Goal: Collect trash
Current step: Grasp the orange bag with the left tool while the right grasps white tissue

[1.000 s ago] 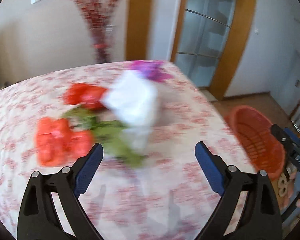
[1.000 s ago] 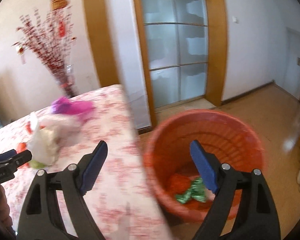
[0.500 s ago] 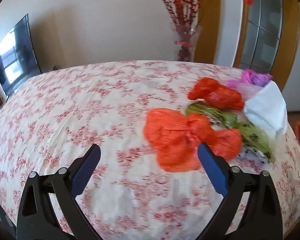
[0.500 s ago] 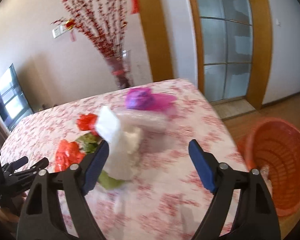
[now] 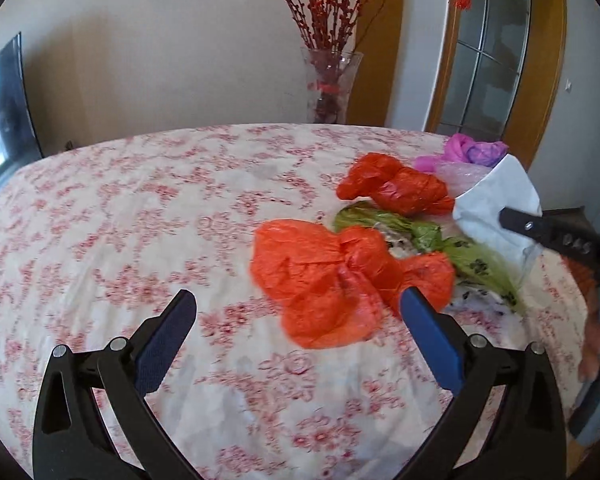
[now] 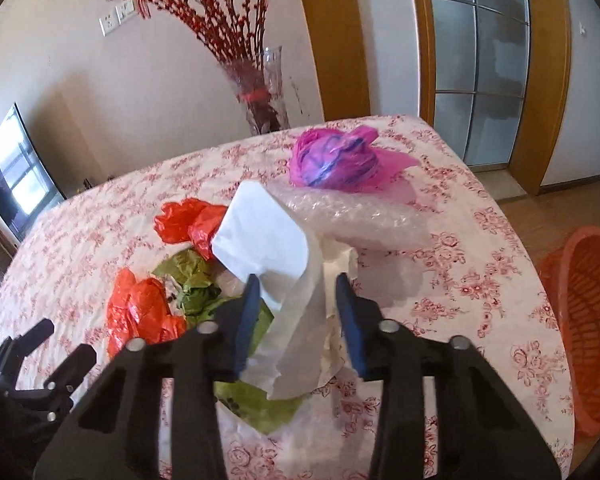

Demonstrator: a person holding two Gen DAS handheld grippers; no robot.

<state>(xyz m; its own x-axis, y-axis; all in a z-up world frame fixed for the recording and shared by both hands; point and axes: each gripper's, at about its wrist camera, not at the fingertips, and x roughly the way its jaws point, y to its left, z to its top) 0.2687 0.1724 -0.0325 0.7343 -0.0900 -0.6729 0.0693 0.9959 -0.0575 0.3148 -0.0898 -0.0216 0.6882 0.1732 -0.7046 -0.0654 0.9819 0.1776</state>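
progress: most of the trash lay on the table (image 5: 100, 220), centre right in the left view; orange basket (image 6: 588, 320) waited at the right edge.
right gripper (image 6: 296, 312): jaws had just been closing around the white paper (image 6: 272, 248).
left gripper (image 5: 296, 332): wide open, empty, near the orange bag (image 5: 328, 272).
paper: crumpled, standing up.

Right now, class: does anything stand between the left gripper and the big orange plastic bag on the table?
Nothing visible does. The left gripper is open, and only bare floral tablecloth lies before the orange bag, whose near edge already reaches the gripper's right finger.
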